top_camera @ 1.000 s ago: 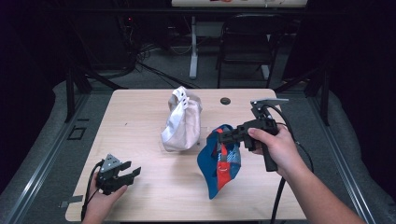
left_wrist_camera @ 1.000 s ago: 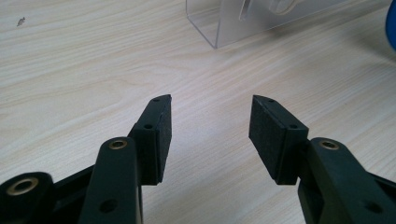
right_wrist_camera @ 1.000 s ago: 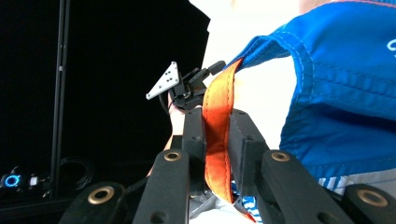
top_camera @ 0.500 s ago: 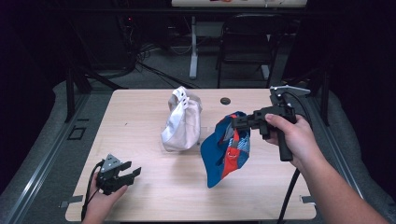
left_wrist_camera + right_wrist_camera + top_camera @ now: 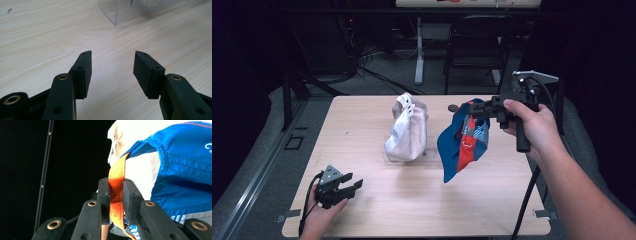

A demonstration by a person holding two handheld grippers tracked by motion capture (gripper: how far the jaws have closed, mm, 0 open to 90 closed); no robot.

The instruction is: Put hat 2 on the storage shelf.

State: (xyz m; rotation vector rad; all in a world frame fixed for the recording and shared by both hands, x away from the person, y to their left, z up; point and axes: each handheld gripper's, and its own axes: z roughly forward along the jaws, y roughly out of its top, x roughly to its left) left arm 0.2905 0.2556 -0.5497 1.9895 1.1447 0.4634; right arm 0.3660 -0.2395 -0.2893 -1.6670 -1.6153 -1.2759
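Light wooden table point(image 5: 362, 125): bare grain, small dark speck near far left part. Clear plastic stand point(image 5: 117, 12) on table around its middle. Small dark disc point(image 5: 453, 107) at table's far edge. Beyond table: black chair point(image 5: 477, 55), white post point(image 5: 419, 55), cables point(image 5: 377, 75) on grey floor.

Left claw point(image 5: 112, 72) agape, right claw point(image 5: 116, 195) clamped.

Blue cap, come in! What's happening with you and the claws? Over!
Right claw shut on blue cap's orange strap, cap lifted off table. Left claw open, empty, low over wood. White cap sits beside it.
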